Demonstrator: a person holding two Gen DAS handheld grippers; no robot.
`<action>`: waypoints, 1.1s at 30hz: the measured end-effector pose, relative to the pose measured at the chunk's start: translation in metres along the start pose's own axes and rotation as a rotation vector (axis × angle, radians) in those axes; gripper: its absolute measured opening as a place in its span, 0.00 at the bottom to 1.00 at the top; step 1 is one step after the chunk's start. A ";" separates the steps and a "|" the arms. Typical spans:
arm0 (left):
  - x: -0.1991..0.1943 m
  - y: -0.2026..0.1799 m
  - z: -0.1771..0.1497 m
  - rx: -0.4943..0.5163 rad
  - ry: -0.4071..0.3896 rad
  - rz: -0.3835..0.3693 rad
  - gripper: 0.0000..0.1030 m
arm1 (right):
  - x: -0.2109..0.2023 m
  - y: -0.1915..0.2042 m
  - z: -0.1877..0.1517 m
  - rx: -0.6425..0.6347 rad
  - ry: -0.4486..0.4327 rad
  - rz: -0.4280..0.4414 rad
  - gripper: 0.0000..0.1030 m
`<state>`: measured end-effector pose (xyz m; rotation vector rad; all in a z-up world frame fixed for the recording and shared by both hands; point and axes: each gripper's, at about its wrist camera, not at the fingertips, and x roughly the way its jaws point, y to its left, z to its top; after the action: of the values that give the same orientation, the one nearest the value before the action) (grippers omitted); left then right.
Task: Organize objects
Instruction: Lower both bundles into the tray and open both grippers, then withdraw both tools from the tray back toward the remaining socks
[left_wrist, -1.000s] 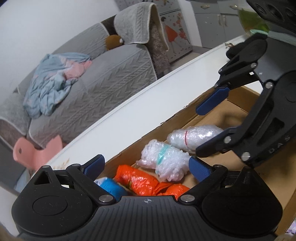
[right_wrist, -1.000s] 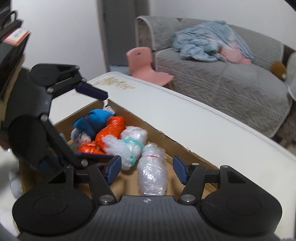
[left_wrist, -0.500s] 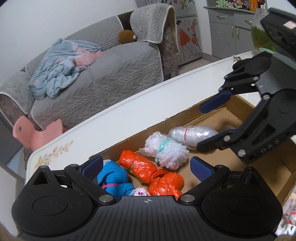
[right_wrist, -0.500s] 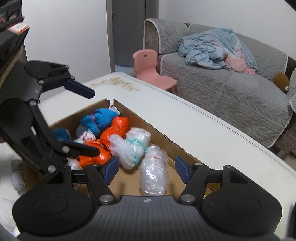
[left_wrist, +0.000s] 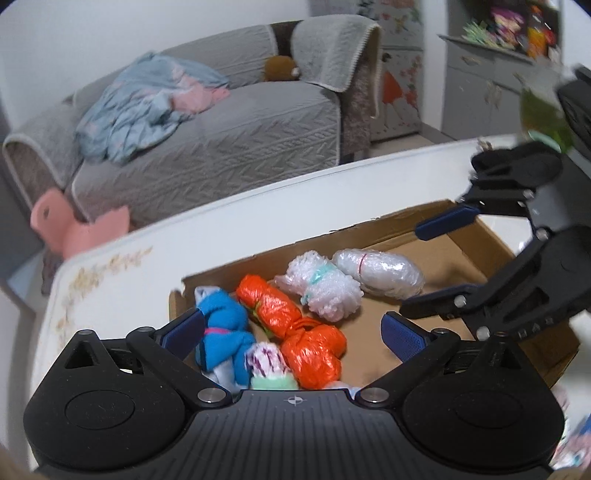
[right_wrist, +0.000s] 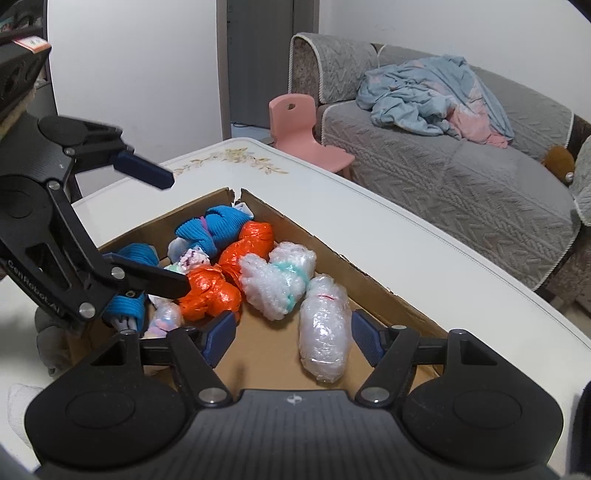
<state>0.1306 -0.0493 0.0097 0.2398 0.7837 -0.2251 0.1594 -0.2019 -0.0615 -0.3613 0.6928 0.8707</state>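
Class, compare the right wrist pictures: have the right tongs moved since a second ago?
Yes. The right tongs have drawn back and up from the cardboard box: more of its floor shows. Their jaws have just been opening, clear of the clear bundle between them.

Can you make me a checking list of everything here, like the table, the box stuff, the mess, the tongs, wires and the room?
Surface: white table with a flower print at one corner; an open cardboard box sits on it.
Job's things: in the box lie a clear bubble-wrap roll, a white roll with a teal band, two orange bundles, and blue knitted bundles.
Clutter: small pale rolled items between the bundles; too blurred to name.
Tongs: left tongs open, nothing between them. Right tongs open and just been widening; the clear roll lies below them, not pinched.
Cables: nothing seen.
Surroundings: grey sofa with a blue blanket, pink chair, grey cabinet.
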 end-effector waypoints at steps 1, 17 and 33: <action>-0.002 0.001 -0.001 -0.022 0.000 0.002 0.99 | -0.002 0.003 0.000 -0.004 -0.002 -0.004 0.67; -0.029 0.001 -0.016 -0.119 -0.010 0.033 0.99 | -0.017 0.033 0.001 0.007 -0.018 -0.059 0.76; -0.069 0.002 -0.061 -0.196 -0.065 0.042 0.99 | -0.067 0.052 -0.035 0.102 -0.104 -0.096 0.85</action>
<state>0.0428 -0.0217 0.0181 0.0632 0.7305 -0.1147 0.0735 -0.2279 -0.0414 -0.2536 0.6161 0.7546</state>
